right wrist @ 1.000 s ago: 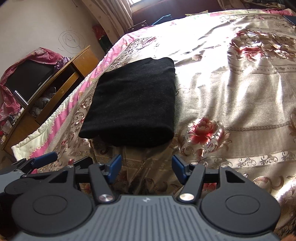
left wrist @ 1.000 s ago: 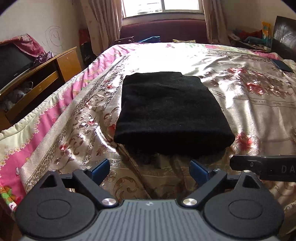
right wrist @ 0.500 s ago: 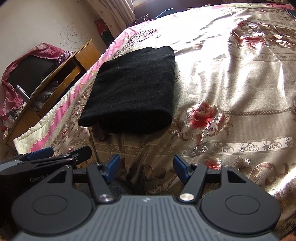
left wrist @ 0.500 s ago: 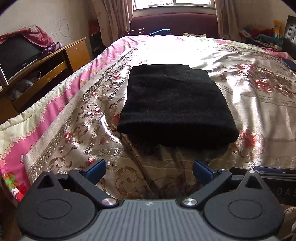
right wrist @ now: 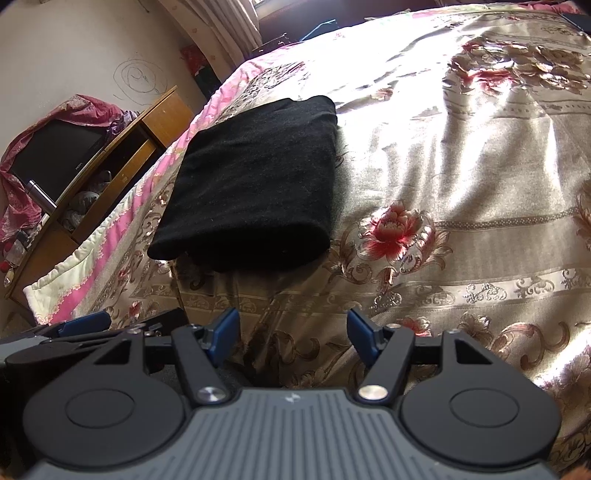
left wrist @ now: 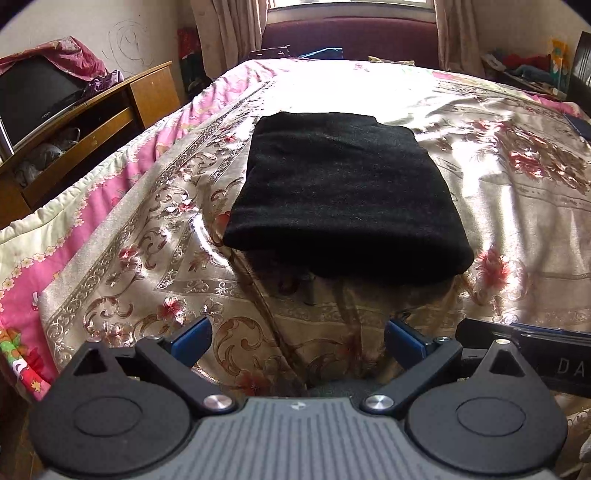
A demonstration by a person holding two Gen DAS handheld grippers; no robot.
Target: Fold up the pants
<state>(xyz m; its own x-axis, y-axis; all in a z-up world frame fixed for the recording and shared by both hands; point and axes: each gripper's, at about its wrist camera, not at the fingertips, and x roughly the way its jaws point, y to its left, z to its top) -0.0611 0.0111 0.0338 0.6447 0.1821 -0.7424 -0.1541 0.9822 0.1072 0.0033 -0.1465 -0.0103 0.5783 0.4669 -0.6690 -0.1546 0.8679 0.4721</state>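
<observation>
1. On the bed, black pants (left wrist: pixel 343 195) lie folded into a thick rectangular bundle on the floral bedspread (left wrist: pixel 517 206), toward its near left part; the same bundle (right wrist: pixel 255 184) shows in the right wrist view, left of centre.
2. The bundle's rounded folded edge faces the grippers, and the far end looks flat and squared off.
3. The left gripper (left wrist: pixel 297 341) hangs above the near edge of the bedspread, short of the pants and not touching them. Its blue-padded fingers (left wrist: pixel 192 338) stand wide apart with nothing between them but patterned cloth below.
4. The right gripper (right wrist: pixel 293 334) sits just to the right of the left one, also short of the bundle. Its blue pads (right wrist: pixel 364 336) are spread apart and hold nothing.
5. Part of the left gripper shows at the lower left edge of the right wrist view, and part of the right gripper at the lower right edge of the left wrist view, so the two are close side by side.
6. Beside the bed on the left stands a wooden cabinet (left wrist: pixel 110 110) with a dark television (left wrist: pixel 33 99) under a pink cloth (left wrist: pixel 62 51).
7. Curtains (left wrist: pixel 229 29) and a bright window lie beyond the far end of the bed.
</observation>
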